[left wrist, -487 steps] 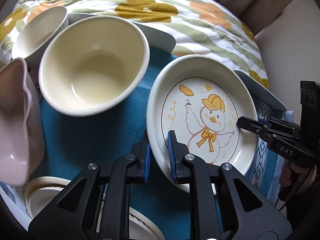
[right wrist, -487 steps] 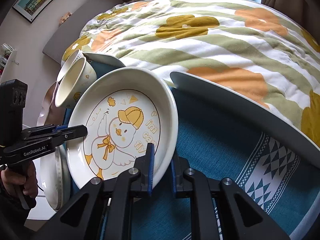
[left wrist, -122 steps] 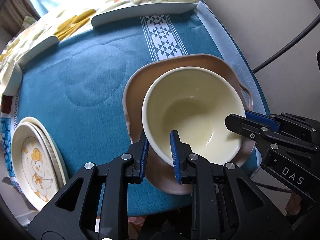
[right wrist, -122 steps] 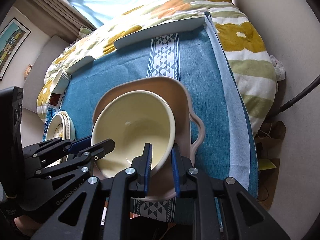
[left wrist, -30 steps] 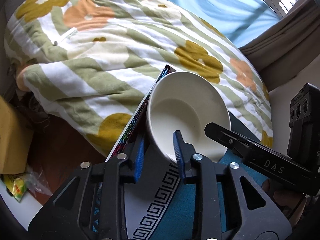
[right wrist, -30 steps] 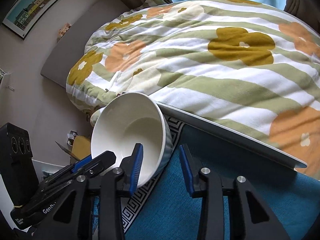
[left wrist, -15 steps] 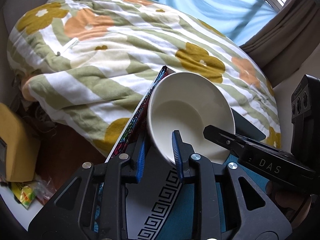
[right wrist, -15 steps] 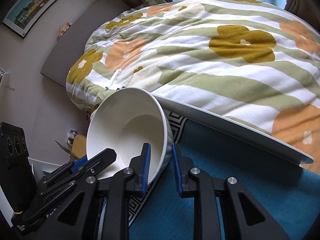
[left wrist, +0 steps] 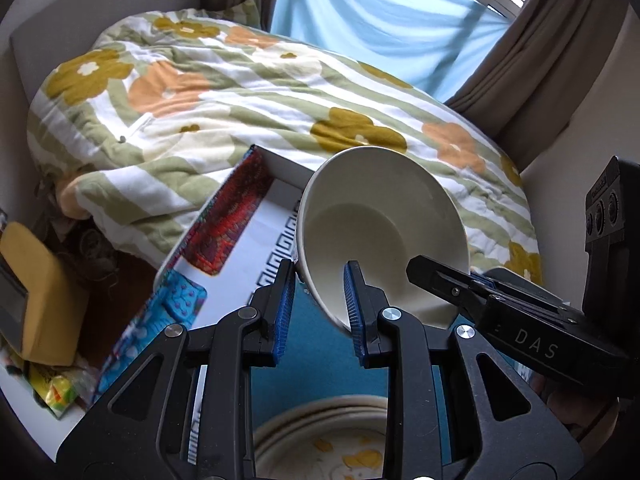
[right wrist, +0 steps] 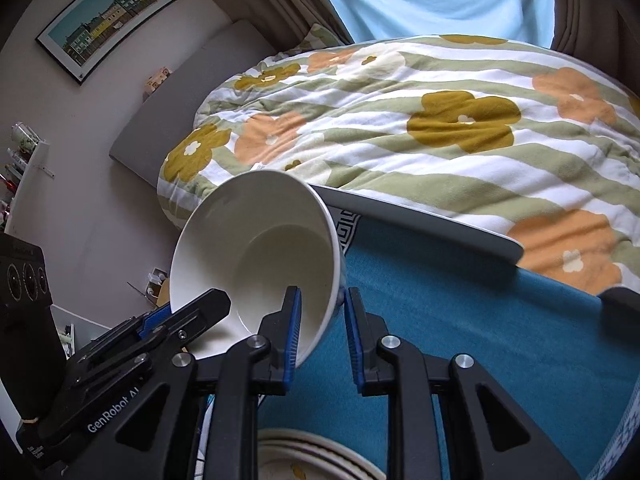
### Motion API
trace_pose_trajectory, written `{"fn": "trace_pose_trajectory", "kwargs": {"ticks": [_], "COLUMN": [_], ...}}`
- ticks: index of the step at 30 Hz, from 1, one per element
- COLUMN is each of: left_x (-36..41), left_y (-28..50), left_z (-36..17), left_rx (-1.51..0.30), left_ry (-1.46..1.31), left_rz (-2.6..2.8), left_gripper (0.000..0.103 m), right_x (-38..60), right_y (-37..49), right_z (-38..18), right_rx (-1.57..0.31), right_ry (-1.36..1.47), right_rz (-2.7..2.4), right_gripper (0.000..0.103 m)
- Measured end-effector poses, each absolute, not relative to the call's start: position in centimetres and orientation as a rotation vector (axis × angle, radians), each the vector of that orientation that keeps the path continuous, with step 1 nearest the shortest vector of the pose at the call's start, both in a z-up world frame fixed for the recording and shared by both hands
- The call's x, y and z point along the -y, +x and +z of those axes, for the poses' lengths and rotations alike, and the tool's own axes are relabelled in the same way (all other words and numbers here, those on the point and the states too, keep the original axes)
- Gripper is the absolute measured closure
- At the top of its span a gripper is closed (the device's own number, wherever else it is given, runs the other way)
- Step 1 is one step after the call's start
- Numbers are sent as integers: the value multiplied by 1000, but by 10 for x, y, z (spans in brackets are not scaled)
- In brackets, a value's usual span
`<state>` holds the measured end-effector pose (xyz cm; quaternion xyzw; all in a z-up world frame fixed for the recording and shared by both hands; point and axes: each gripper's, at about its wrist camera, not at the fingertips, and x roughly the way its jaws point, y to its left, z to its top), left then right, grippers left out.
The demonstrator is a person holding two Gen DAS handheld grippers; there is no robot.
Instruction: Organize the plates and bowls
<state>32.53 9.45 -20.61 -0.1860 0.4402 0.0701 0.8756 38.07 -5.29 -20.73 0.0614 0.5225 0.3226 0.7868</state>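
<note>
A white bowl (left wrist: 380, 236) is tilted steeply, its mouth facing the cameras, above the far left corner of the table, which is covered by a teal tablecloth (right wrist: 460, 304). The left gripper (left wrist: 318, 300) straddles the bowl's near rim, one blue pad inside and one outside; its jaws look clamped on the wall, though the outer pad's contact is hard to confirm. The right gripper (right wrist: 320, 320) grips the rim at the bowl's other side, its fingers likewise on either side of the wall; whether it presses firmly cannot be told. Below the grippers, at the table's near edge, sits a stack of plates (left wrist: 332, 440) with yellow cartoon print. Beyond the table's far edge lies a floral duvet (right wrist: 440, 120). A framed picture (right wrist: 108, 16) hangs on the wall.
</note>
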Motion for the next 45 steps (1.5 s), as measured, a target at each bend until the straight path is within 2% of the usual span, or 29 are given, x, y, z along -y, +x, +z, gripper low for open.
{"fn": "trace_pose_trajectory", "kwargs": {"ticks": [11, 22, 33, 45], "left_x": [72, 202, 251, 273], "left_y": [240, 202, 207, 221], "left_z": [-173, -187, -231, -253], "left_rx": [-918, -1015, -1178, -1251], "left_ry": [-332, -295, -174, -4], "left_rz": [7, -167, -269, -270], "left_gripper": [81, 81, 81, 81], "right_x": [211, 341, 384, 389], "right_y": [285, 222, 200, 194], "right_z": [-161, -161, -205, -234], "right_rx": [-1047, -1043, -1130, -1205], "right_ry": [168, 221, 312, 309], "right_rz": [579, 412, 269, 210], "right_gripper": [83, 83, 83, 83]}}
